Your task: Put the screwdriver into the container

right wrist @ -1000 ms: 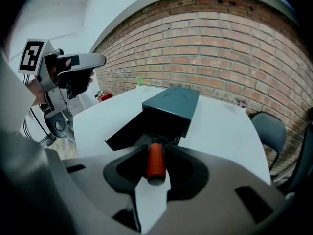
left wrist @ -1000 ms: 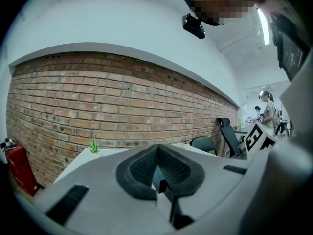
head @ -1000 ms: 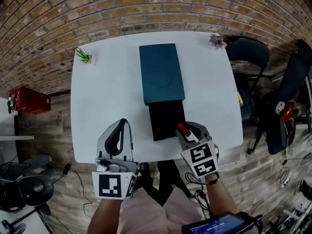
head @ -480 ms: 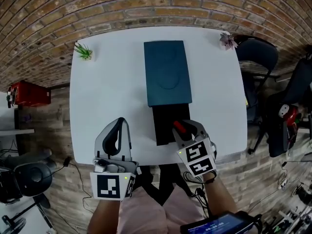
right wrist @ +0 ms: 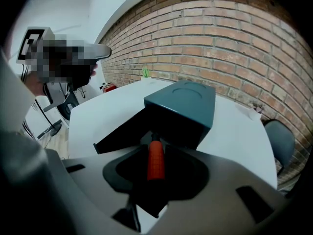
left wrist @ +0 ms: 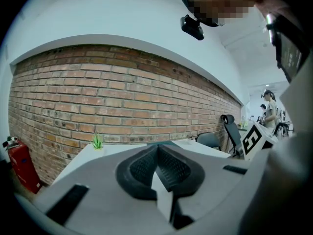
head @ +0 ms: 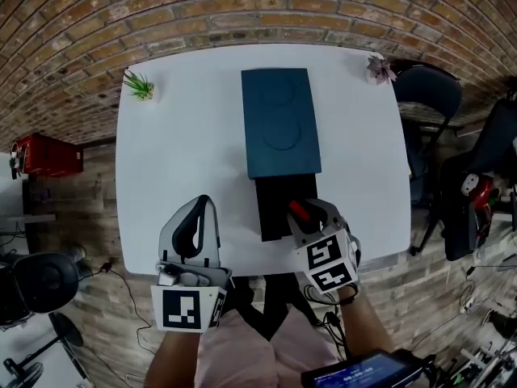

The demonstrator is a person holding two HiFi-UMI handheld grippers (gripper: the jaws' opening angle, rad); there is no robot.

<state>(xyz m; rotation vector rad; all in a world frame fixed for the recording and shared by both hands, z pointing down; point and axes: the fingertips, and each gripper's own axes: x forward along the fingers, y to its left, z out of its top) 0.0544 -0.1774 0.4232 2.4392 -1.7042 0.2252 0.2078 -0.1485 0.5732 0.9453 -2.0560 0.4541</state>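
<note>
A teal box-shaped container (head: 281,120) lies mid-table with its black drawer (head: 279,204) pulled out toward me. My right gripper (head: 304,217) hangs tilted down over the drawer's near right corner, shut on the red-handled screwdriver (head: 300,211). In the right gripper view the red handle (right wrist: 156,159) sits between the pads, its tip aimed into the dark drawer (right wrist: 128,133) under the teal lid (right wrist: 183,106). These jaws have just been opening a little, the handle still between them. My left gripper (head: 203,206) is shut and empty at the table's front left, pads (left wrist: 168,168) meeting.
The white table (head: 178,152) carries a small green plant (head: 139,88) at its far left corner and a pink flower (head: 379,68) at its far right. An office chair (head: 424,87) stands right of the table, a red extinguisher (head: 44,156) left. Brick floor surrounds.
Both grippers sank slightly toward the table early on and have held nearly still since. The screwdriver stays in the right gripper over the drawer.
</note>
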